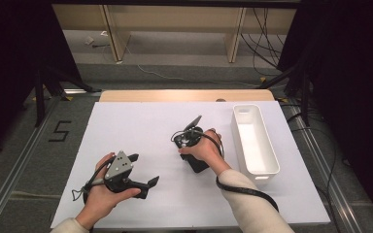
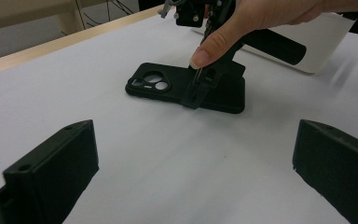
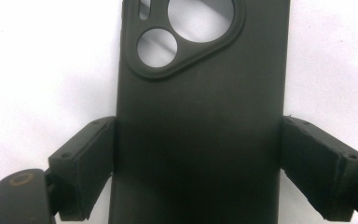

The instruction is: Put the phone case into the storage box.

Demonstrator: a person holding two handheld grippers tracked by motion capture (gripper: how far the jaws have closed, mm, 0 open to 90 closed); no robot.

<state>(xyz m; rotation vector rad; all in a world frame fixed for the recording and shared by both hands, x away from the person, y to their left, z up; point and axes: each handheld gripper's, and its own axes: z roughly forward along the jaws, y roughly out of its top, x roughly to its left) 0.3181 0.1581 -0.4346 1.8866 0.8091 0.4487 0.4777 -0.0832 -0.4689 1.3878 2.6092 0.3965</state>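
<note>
A black phone case (image 3: 200, 102) lies flat on the white table sheet, back side up, with its camera cutouts showing. My right gripper (image 3: 198, 172) points down over it, and both pads press on the case's long edges. In the left gripper view the case (image 2: 168, 86) sits ahead with a right-gripper finger (image 2: 198, 88) on it and the person's thumb above. In the high view the case (image 1: 199, 166) pokes out beneath the right hand. My left gripper (image 1: 144, 170) rests at the near left, jaws wide apart with nothing between them.
A long white bin (image 1: 272, 160) stands along the right side of the white sheet (image 1: 141, 126), a short way right of the right hand. The wooden table edge (image 1: 184, 95) runs along the back. A cable trails from the right gripper over the forearm.
</note>
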